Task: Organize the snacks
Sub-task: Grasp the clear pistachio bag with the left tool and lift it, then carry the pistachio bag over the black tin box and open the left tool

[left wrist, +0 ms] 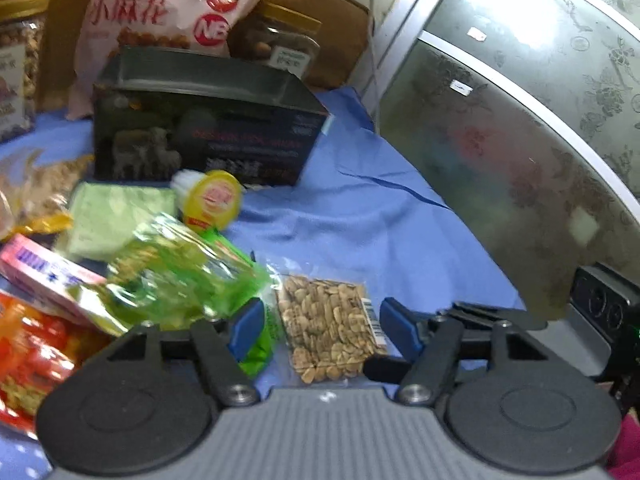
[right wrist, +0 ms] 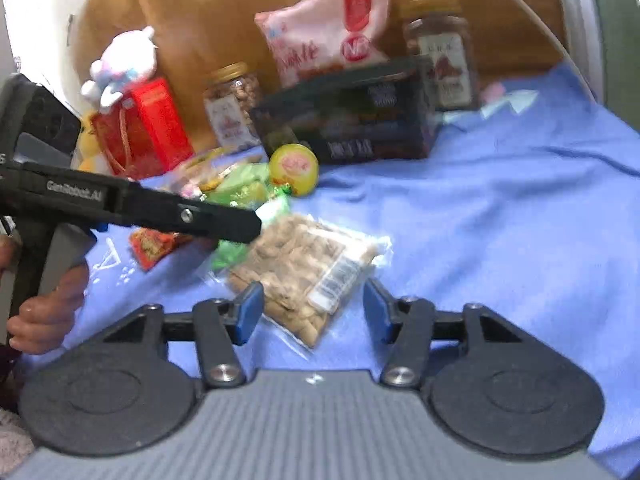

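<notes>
On the blue cloth (right wrist: 500, 208), a heap of snacks fills the left: a red packet (left wrist: 28, 364), a green bag (left wrist: 176, 276) and a yellow jelly cup (left wrist: 214, 200) in front of a dark box (left wrist: 204, 128). Right of the heap lies the clear nut packet (left wrist: 332, 324), near both tools. The left gripper (left wrist: 322, 330) stands spread around it; the right gripper (right wrist: 314, 312) is spread likewise, its fingers either side of the packet's near end.

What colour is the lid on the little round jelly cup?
Yellow, with a red and orange label; the jelly cup shows best in the right wrist view.
</notes>
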Motion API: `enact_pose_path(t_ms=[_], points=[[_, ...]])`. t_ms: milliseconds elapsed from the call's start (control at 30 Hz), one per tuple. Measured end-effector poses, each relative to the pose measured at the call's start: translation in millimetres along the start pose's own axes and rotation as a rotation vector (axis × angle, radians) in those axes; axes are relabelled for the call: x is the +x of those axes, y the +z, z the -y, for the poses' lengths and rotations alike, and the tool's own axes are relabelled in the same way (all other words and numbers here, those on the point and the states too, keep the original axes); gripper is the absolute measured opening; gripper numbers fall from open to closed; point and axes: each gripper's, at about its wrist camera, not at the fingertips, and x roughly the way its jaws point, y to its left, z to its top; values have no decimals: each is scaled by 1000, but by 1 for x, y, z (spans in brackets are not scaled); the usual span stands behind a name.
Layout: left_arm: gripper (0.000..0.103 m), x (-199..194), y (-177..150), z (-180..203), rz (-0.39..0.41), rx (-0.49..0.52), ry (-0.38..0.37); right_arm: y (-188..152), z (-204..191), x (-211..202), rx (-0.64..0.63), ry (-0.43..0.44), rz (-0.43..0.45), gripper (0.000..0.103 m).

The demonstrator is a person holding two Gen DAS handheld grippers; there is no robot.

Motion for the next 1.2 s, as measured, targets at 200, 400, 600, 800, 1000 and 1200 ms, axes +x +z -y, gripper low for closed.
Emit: enact_pose_path(t_ms=[200, 400, 600, 800, 1000, 1200], points=[[67, 10, -8, 4, -23, -33, -47, -17, -55, 23, -320, -99, -44, 100], [66, 9, -2, -1, -25, -179, -273, -14, -39, 20, -240, -91, -11, 87], [25, 38, -2, 7, -114, -151, -154, -17, -32, 12, -165, -154, 54, 48], [20, 12, 8, 7, -33, -118, -163, -20, -55, 6, -308, -236, 149, 25], [20, -21, 59, -4, 110, -105, -155, 23, -71, 27, -451, -288, 303, 23], [33, -5, 128, -35, 164, -95, -59, 93, -56, 74, -479, -332, 341, 32]])
